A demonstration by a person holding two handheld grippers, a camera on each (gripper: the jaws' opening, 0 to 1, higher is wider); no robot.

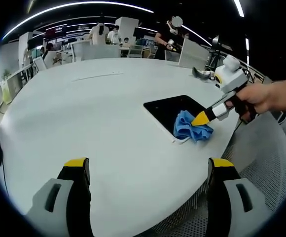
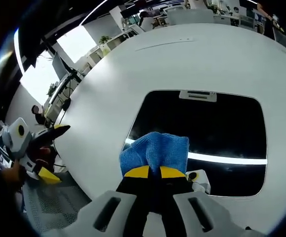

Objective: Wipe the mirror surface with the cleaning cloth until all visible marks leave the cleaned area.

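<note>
On the white tabletop, the mirror lies flat near the rounded edge closest to the person, its dark surface reflecting a bright strip of ceiling light. In the left gripper view the mirror sits toward the tabletop's right side, just inside that edge.

The blue cleaning cloth rests bunched on the mirror's near portion, close to the corner nearest the edge. The right tongs are pinched tight on the cloth, the 2 yellow tips almost meeting with a fold of fabric between them. In the left gripper view the right tongs reach in from the right, held by a hand, and press the cloth down onto the mirror's corner.

The left tongs hover above the bare tabletop near its edge, well apart from the mirror, with the jaws spread wide and nothing between them. In the right gripper view the left tongs show off the tabletop's edge, also spread apart.

Beyond the far edge of the tabletop stand desks, chairs and several people.
</note>
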